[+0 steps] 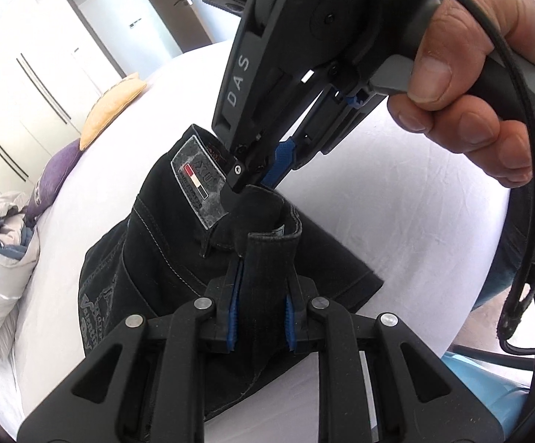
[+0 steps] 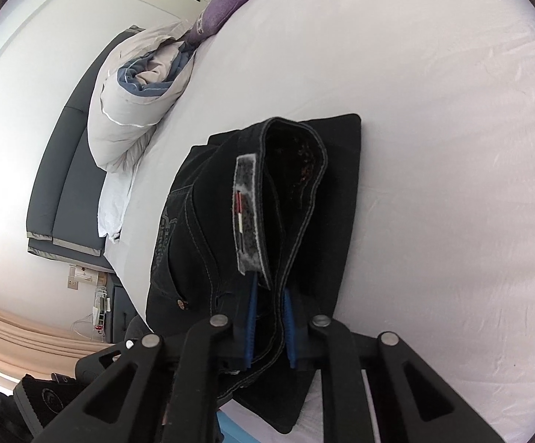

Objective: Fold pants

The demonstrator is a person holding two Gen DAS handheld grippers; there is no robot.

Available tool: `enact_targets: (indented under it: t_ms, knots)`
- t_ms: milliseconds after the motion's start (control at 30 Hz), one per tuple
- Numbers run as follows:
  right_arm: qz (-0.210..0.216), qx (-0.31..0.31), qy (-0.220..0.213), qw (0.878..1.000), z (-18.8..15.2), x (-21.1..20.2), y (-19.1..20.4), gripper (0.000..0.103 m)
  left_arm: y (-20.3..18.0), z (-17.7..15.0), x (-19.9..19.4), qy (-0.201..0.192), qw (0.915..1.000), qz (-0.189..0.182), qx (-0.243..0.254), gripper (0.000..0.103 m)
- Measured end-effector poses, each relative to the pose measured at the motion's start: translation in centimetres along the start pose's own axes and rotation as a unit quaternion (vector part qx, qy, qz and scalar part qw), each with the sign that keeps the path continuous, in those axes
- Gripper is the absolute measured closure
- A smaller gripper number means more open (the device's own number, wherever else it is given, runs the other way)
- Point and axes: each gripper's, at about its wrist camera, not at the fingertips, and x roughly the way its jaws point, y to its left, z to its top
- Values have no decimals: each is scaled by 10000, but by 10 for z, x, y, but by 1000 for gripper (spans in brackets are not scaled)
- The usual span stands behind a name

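Black jeans (image 1: 164, 251) with a grey waistband patch (image 1: 197, 181) lie partly folded on a white bed (image 1: 396, 199). My left gripper (image 1: 262, 306) is shut on a fold of the waistband, its blue pads pressing the cloth. My right gripper (image 1: 256, 181), held by a hand, is shut on the waistband beside the patch. In the right wrist view the right gripper (image 2: 269, 317) pinches the waistband edge, with the jeans (image 2: 201, 221) and the patch (image 2: 247, 214) lifted above a flat folded layer.
A rolled white and blue duvet (image 2: 134, 88), a purple pillow (image 2: 223, 3) and an orange pillow (image 1: 109, 107) lie at the head of the bed. A dark headboard (image 2: 64, 170) and white wardrobes (image 1: 16, 85) stand beyond. White sheet (image 2: 452, 147) spreads to the right.
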Motion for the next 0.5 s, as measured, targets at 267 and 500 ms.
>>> enact_targets:
  t_ms: [267,500]
  knots:
    - [453,609,112,9971,-1,12,-32,84,0,-17,13,207,9995,-201,-93,80]
    - [58,752,-349,9965,-1,-19,-37,47,41,-31,-23,128,9884,-1273,-820,31]
